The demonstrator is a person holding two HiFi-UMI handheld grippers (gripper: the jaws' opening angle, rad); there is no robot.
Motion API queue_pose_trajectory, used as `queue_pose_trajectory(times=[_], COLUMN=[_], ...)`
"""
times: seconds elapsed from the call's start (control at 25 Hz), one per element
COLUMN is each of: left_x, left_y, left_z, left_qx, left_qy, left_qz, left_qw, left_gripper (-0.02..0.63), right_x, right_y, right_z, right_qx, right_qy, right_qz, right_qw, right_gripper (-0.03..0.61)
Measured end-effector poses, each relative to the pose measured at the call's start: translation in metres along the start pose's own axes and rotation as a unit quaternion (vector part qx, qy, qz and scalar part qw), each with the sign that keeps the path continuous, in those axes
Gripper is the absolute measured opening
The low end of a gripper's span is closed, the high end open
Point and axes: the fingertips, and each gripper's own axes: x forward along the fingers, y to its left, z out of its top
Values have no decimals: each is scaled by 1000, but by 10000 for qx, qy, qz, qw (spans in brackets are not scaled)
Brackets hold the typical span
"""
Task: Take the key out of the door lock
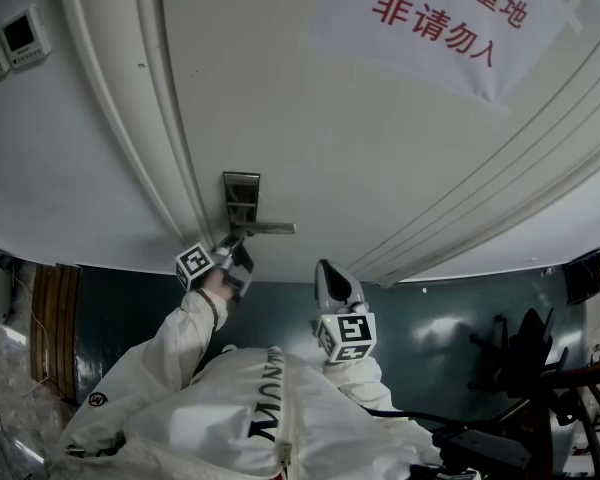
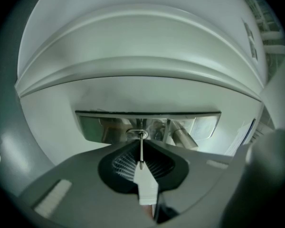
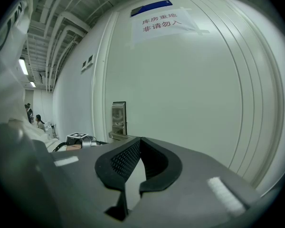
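Observation:
A thin metal key (image 2: pixel 141 151) sticks out of the keyhole in the shiny steel lock plate (image 2: pixel 99 125) on the white door. My left gripper (image 2: pixel 141 144) is shut on the key, its dark pads pressed against both sides of the blade. In the head view the left gripper (image 1: pixel 235 240) reaches up to the lock plate (image 1: pixel 242 196), just under the lever handle (image 1: pixel 268 228). My right gripper (image 1: pixel 327 268) hangs lower and to the right, away from the lock, jaws together and nothing in them. The right gripper view has those jaw tips (image 3: pixel 140 140) meeting, with the lock plate (image 3: pixel 118 118) beyond.
A paper notice with red characters (image 1: pixel 450 18) is taped high on the door. Two wall panels (image 1: pixel 15 38) sit left of the door frame. A dark chair (image 1: pixel 520 348) stands at the lower right. People (image 3: pixel 33 120) stand far off down the corridor on the left.

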Motion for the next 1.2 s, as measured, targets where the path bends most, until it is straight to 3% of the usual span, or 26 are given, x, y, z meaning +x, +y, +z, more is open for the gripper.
queue_pose_trajectory(times=[0.48, 0.64, 0.8, 0.92, 1.0, 1.08, 1.2], left_x=[-24, -34, -45, -56, -62, -68, -76], left_y=[0, -6, -8, -10, -16, -24, -39], left_z=[-17, -18, -14, -11, -10, -9, -4], left_qx=[321, 886, 1770, 2569, 3240, 3973, 5013], left_qy=[81, 155, 226, 237, 277, 284, 144], left_qz=[62, 184, 529, 853, 1063, 1244, 1509], left_qw=[9994, 9958, 9825, 9624, 9396, 9088, 8519], left_gripper=[23, 23, 23, 23, 23, 23, 23], right_x=[-9, -8, -6, -6, -5, -4, -3], right_y=[2, 12, 17, 19, 21, 22, 24], right_z=[-1, -4, -6, -6, -6, -7, -8], right_qx=[69, 85, 113, 126, 135, 143, 158], right_qy=[-12, -8, -12, -23, -33, -37, -37], right_qz=[25, 160, 230, 273, 307, 339, 381], right_qw=[10000, 9998, 9997, 9995, 9994, 9993, 9991], right_gripper=[0, 0, 0, 0, 0, 0, 0])
